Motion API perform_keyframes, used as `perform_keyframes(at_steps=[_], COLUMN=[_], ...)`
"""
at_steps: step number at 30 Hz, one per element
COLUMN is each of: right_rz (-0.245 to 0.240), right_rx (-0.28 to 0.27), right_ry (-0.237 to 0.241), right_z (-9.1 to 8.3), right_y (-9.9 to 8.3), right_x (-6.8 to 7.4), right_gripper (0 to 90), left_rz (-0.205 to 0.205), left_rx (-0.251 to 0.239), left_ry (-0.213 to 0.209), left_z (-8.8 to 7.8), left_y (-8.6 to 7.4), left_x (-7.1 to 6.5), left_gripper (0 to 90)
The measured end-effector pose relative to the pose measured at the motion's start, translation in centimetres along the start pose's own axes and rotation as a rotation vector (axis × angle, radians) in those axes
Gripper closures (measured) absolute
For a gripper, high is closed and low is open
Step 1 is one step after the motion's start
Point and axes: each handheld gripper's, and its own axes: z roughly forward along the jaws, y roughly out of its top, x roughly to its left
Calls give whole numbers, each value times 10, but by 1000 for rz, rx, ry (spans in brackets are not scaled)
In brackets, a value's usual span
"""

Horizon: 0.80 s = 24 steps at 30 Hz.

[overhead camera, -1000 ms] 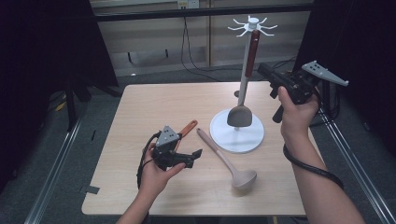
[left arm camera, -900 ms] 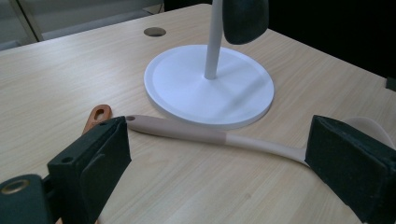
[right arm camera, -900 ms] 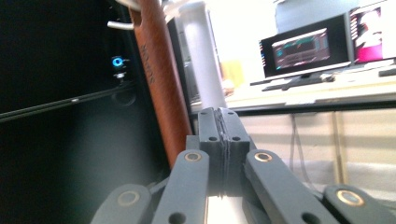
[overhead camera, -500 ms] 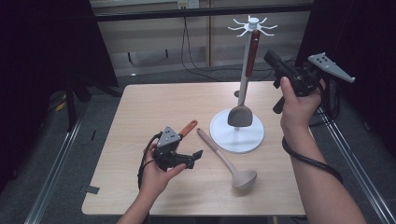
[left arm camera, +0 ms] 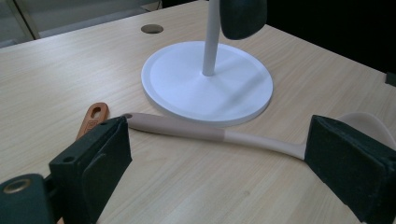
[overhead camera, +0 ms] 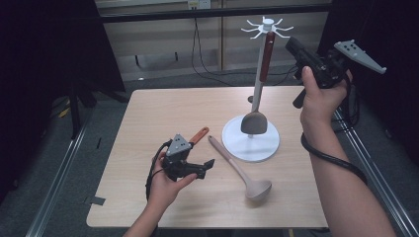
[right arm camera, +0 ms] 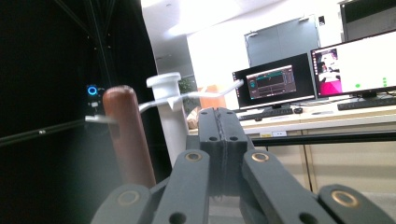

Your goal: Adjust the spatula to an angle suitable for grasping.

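A pale wooden table (overhead camera: 163, 118) with rounded corners stands on grey carpet, a dark curtain to its left and wood-panelled units with trailing cables behind. Taking the white utensil stand (overhead camera: 250, 143) as the landmark: its round base sits on the table's right half, and a spatula (overhead camera: 257, 118) with a dark red-brown handle hangs from a hook at its top, grey blade just above the base. A beige ladle (overhead camera: 240, 170) lies on the table just in front of the base, handle end toward the stand. An orange-handled tool (overhead camera: 199, 135) lies left of the base, partly under the left gripper (overhead camera: 205, 167), whose jaws stand wide apart, empty, with the ladle's handle beyond them. The right gripper (overhead camera: 291, 45) is held high, right of the stand's top, jaws pressed together on nothing. Beyond the stand's top, its camera sees lit monitors on a desk.
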Motion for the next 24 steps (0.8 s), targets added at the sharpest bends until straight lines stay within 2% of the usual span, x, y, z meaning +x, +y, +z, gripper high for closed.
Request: perform_keyframes(at_steps=[5,9,14,20,24], right_rz=[7,-13,-36,-96,-89], right_rx=[-12,-7,-2,20,31], right_ry=[1,18,40,62,81], right_z=[1,3,3,6,8], right_y=[6,6,5,3,0], right_x=[0,4,13,26,31], right_gripper=[900,900,900,900,894], left_rz=[11,4,9,5,7], left_rx=[10,0,8,3,6], left_ry=[3,-1,-1,-2,-1], left_z=[0,0,1,1,1], left_y=[0,0,0,0,0], left_x=[0,-1,-1,-1,-2], left_gripper=[70,70,70,70,70])
